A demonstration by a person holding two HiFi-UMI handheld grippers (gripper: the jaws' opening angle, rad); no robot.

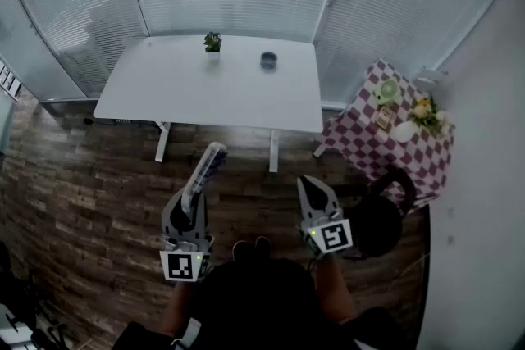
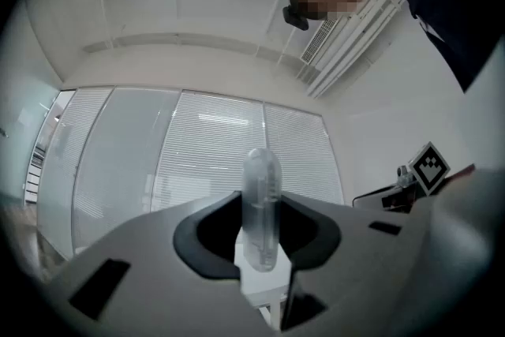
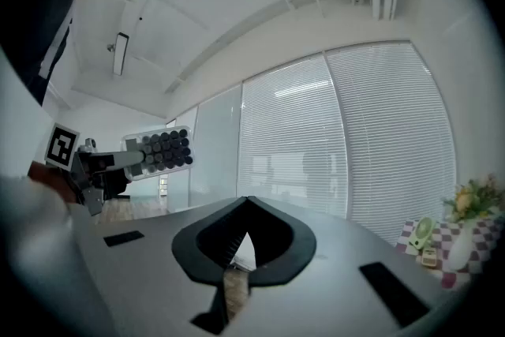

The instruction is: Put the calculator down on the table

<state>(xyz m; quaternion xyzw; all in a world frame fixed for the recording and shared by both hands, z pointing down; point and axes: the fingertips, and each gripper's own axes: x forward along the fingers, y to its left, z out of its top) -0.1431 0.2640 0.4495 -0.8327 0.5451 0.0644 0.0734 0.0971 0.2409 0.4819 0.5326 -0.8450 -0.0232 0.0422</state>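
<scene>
Head view shows the task unfinished: the slim pale-grey plastic calculator with dark round keys (image 1: 207, 170) is in the air, well short of the white rectangular table (image 1: 164, 98). The left gripper (image 1: 191, 205) clamps it at its lower end. In the left gripper view it stands edge-on between the jaws, which press on it from both sides. The right gripper (image 1: 313, 186), equally short of the table, has its jaws brought together at the tips with nothing between them.

By my reading, what is left is to carry the calculator over the table's near edge, lower it flat and let go.

Along the table's far edge stand a small green potted plant (image 1: 212, 43) and a small dark round container (image 1: 268, 60). The near half is bare, so nothing seems to stand in the way. Right of the table is a small table with a red-and-white checked cloth (image 1: 365, 139), and a black chair (image 1: 381, 213) stands on its near side.
</scene>
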